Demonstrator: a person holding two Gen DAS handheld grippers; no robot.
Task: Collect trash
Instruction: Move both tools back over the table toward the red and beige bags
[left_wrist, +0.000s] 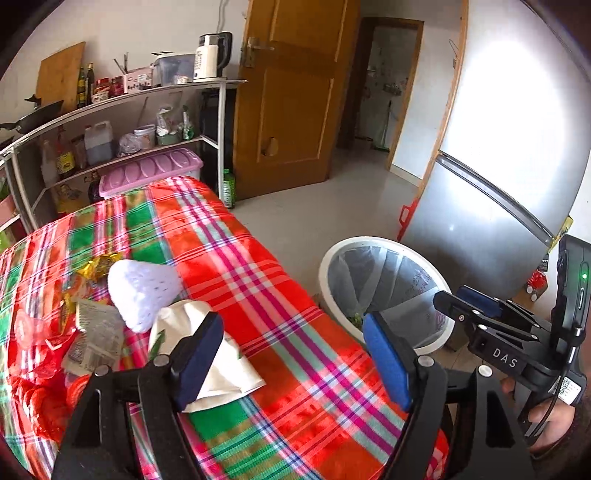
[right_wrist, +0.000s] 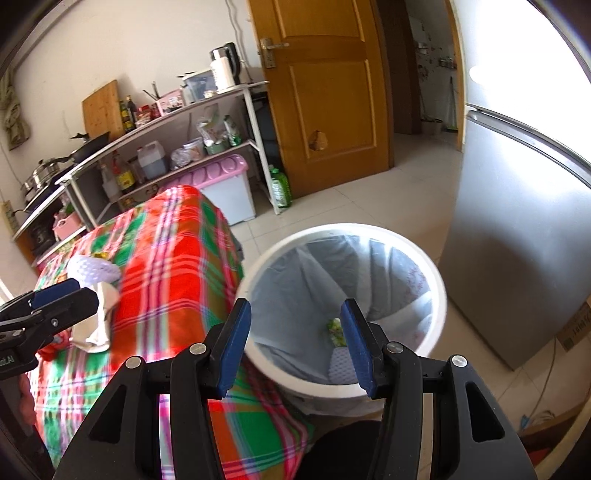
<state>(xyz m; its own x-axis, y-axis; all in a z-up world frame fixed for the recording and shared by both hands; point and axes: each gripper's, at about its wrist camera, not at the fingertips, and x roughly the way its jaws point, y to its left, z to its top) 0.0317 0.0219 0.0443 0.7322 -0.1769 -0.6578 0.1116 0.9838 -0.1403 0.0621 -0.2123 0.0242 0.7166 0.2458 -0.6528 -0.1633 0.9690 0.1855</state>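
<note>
A white trash bin (right_wrist: 436, 284) with a clear liner stands on the floor beside the table; a green wrapper (right_wrist: 334, 326) and a white foam net (right_wrist: 341, 363) lie in it. My right gripper (right_wrist: 295, 332) is open and empty above the bin. My left gripper (left_wrist: 291, 347) is open and empty over the plaid tablecloth (left_wrist: 295, 332), its left finger over a crumpled white paper (left_wrist: 221, 380). A white foam net (left_wrist: 142, 291), a printed wrapper (left_wrist: 96, 332), a gold wrapper (left_wrist: 98, 264) and red plastic (left_wrist: 33, 369) lie on the table. The bin also shows in the left wrist view (left_wrist: 328, 258).
A silver fridge (right_wrist: 517, 240) stands right of the bin. A shelf rack (left_wrist: 122, 110) with bottles, a kettle and a pink-lidded box (left_wrist: 151, 171) is behind the table. A wooden door (left_wrist: 291, 92) is beyond. A green bottle (right_wrist: 279, 186) stands on the floor.
</note>
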